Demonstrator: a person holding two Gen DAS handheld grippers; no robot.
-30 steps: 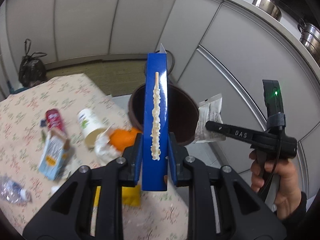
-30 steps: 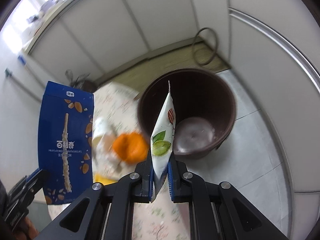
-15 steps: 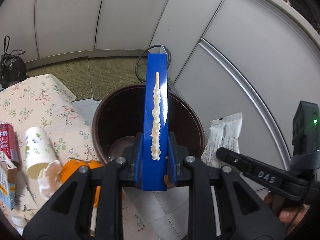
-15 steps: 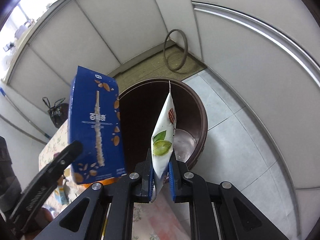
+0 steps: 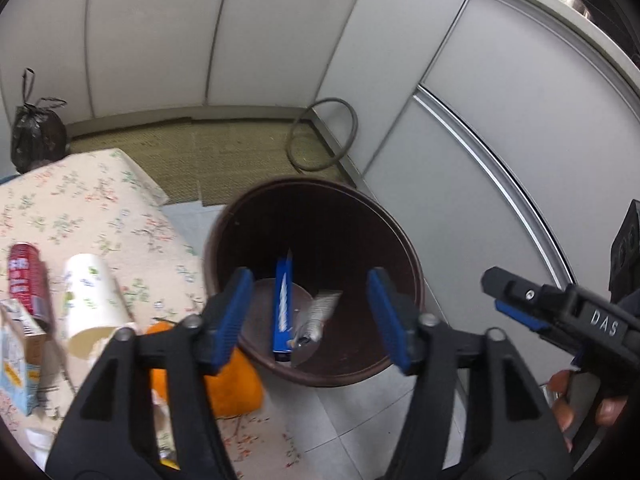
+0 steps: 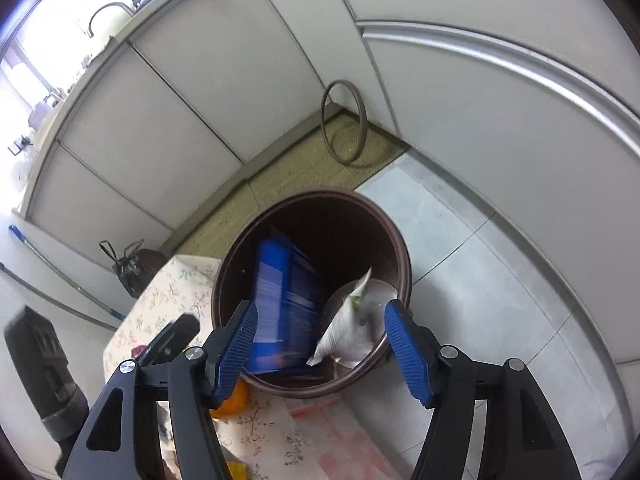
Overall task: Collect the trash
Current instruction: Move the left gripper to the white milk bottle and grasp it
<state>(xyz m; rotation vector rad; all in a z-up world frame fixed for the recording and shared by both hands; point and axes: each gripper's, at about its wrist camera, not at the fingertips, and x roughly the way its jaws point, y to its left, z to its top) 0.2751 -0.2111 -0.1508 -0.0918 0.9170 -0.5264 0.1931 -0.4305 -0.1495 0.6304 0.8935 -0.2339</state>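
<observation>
A dark brown bin stands on the tiled floor beside the table. Inside it a blue snack box and a white snack packet are falling, both blurred. My left gripper hangs over the bin, its jaws opening, nothing between the pads. My right gripper is also above the bin with its jaws opening and nothing pressed between them. The right gripper's finger shows at the right of the left wrist view, held by a hand.
On the floral tablecloth lie a red can, a paper cup, a small carton and an orange object. A black tied bag sits by the cabinets, and a ring leans in the corner.
Both grippers have gone from shut to open over the bin. The blue box has left the left gripper and the white packet the right one; both now drop into the bin.
</observation>
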